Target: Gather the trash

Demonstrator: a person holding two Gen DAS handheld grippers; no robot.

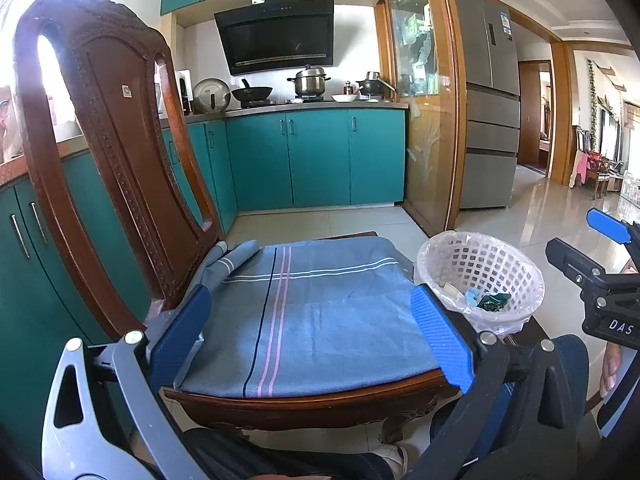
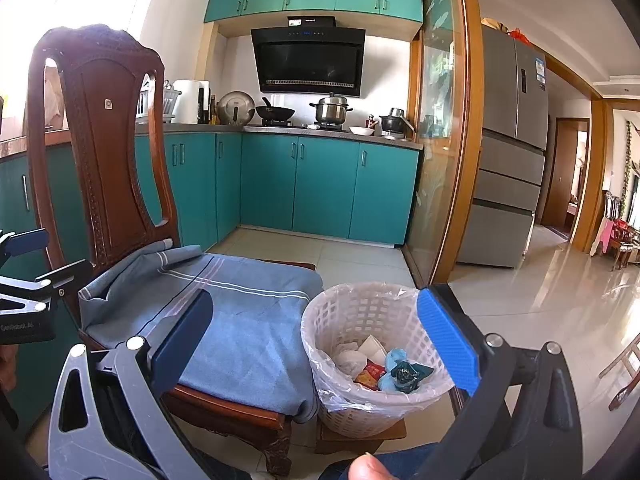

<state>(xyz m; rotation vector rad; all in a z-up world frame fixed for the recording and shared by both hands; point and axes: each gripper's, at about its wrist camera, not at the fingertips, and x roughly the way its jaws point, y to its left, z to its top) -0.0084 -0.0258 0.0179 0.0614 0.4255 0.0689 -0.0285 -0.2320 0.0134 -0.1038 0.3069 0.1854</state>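
Both tongs, left (image 1: 310, 330) and right (image 2: 316, 344), gape wide and empty; the cloth (image 1: 320, 304) looks bare, trash (image 2: 384, 368) already lying in the bin (image 2: 340, 312).

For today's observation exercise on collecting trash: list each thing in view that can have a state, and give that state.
Left tongs: open, empty, over the chair seat.
Right tongs: open, empty.
Waste basket: upright, plastic-lined, trash at the bottom, far from full.
Blue cloth: spread over the seat, bunched at the back.
Lower cabinet doors: shut.
Fridge: shut.
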